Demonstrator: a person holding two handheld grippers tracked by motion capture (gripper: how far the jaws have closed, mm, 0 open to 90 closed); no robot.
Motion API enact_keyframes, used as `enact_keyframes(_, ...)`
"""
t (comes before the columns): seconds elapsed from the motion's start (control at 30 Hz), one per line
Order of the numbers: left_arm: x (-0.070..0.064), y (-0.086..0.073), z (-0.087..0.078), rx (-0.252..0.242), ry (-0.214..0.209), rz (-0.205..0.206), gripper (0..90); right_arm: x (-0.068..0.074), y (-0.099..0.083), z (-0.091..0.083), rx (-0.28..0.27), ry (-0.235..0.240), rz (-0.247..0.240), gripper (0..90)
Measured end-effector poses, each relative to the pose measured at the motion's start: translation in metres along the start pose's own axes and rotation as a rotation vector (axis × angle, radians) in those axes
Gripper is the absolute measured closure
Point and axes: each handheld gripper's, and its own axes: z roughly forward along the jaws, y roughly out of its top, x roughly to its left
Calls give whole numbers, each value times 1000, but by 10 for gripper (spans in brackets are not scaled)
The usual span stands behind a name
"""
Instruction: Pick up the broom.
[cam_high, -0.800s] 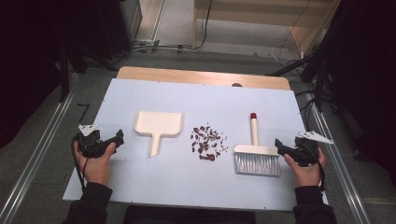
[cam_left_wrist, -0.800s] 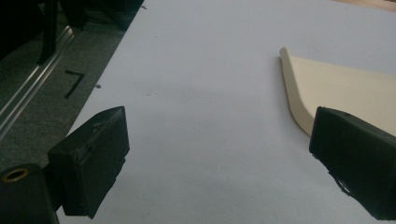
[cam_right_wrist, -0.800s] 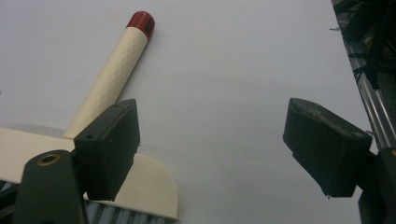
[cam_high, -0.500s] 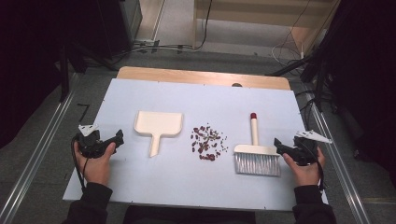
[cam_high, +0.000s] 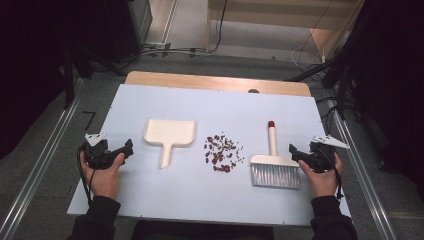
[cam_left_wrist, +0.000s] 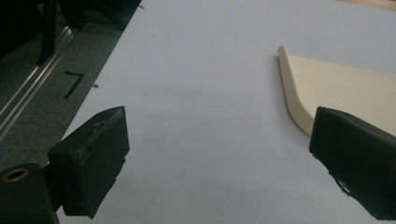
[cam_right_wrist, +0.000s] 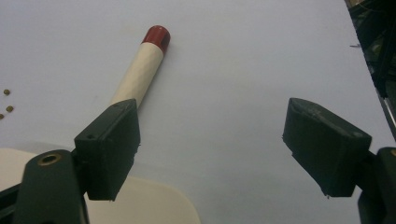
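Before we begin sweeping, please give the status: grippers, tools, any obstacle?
Left gripper open, beside dustpan. Right gripper open, at brush. Debris pile between the tools, untouched. Nothing in the way.

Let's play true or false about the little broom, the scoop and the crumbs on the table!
1. The dustpan lies left of the crumb pile. True.
2. The brush is already lifted off the table. False: it lies flat on the white board.
3. The left tool is open. True.
4. The right tool is clamped on the brush handle. False: its jaws stand apart, holding nothing.
5. The brush handle has a red tip. True.
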Motion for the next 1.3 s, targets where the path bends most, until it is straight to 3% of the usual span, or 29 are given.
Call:
enact_keyframes(0.9,1,0,2,2,-1,-6,59,12,31,32,-3,20,9,202)
enact_keyframes(1.3,1,0,3,5,-8,-11,60,22,46,56,35,30,9,240)
